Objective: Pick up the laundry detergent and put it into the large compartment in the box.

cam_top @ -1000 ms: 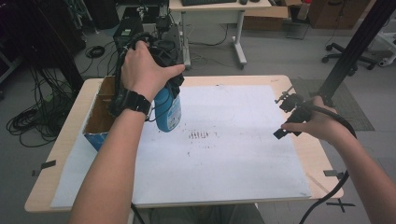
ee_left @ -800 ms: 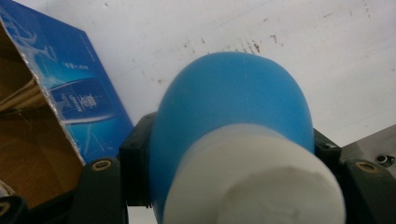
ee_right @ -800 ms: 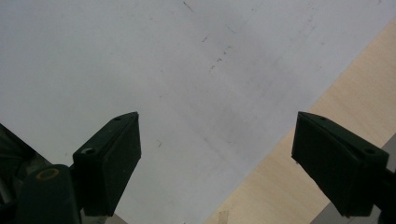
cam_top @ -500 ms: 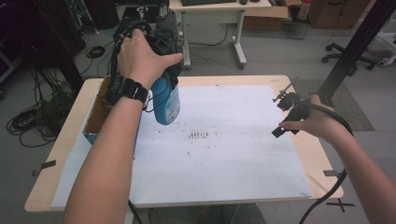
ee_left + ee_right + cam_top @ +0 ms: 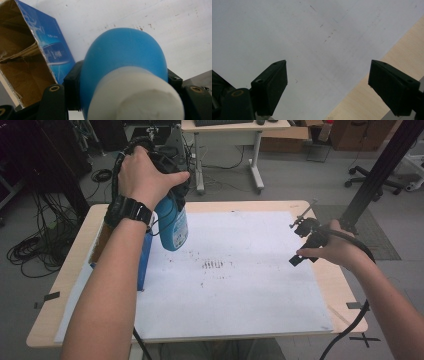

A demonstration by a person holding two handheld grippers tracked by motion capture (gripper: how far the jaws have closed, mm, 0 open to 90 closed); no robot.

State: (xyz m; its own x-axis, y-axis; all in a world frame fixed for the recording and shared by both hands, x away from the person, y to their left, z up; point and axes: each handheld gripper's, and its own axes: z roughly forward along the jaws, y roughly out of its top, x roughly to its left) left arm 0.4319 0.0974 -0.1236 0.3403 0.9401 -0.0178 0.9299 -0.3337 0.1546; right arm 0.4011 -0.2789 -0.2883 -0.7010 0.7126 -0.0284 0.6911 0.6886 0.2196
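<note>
a: what lay on the light wooden table [image 5: 330,285]?
b: a big white paper sheet [image 5: 240,290], and an open blue cardboard box [image 5: 37,55] at its left edge.
a: and the blue plastic bottle with a white cap [image 5: 172,225]?
b: in the air just beside the box, clamped in the left gripper [image 5: 120,82].
a: the right gripper [image 5: 328,85]?
b: over the sheet's right edge, jaws wide apart, holding nothing.

My left hand [image 5: 145,177] hides the left gripper, and the bottle's [image 5: 125,65] cap runs off my gripper view's bottom edge.
</note>
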